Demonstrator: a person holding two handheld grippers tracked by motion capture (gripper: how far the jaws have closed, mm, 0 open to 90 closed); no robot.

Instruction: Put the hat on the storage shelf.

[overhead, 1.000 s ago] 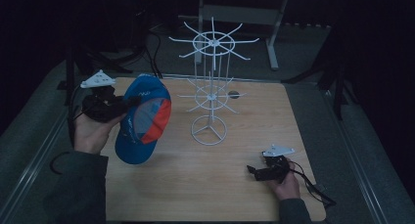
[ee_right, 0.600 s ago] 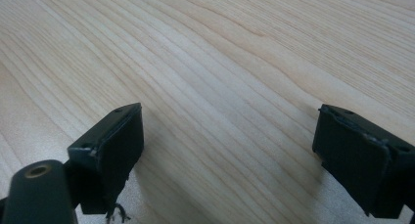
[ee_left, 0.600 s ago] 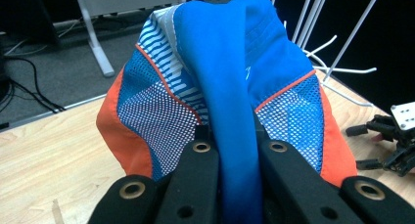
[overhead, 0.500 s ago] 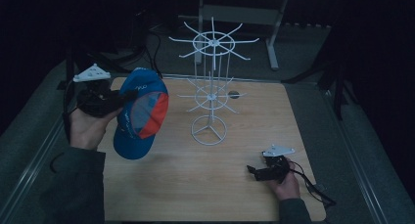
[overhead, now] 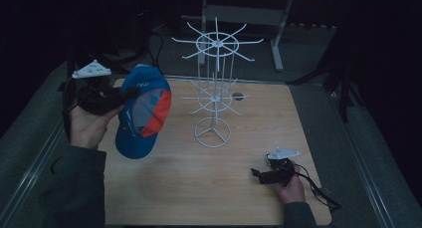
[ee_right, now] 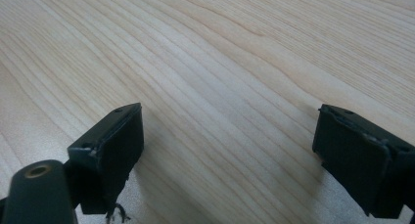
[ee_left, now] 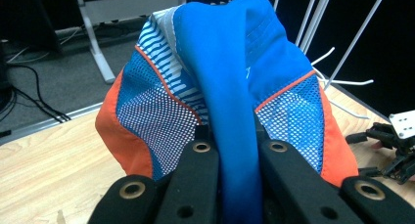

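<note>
Cap hides the left gripper's tips.

cap | blue, orange, white mesh | hanging, seemingly brim down, above table

**Dim overhead shot, brighter close-ups**

High view v. dim: surroundings nearly black, wooden table the one lit patch, w/ faint bluish cast. Low contrast, soft detail; white wire rack stands out, its thin arms slightly fuzzy. Left gripper view much brighter, even light, no glare; blue cap sharp, mesh crisp, black jaws at bottom a bit soft, bkgd dark. Right gripper view brightest: wood grain clear, diffuse light, soft shadows beside each jaw; near jaw parts blurred. Slight wide-angle stretch at edges.
</note>
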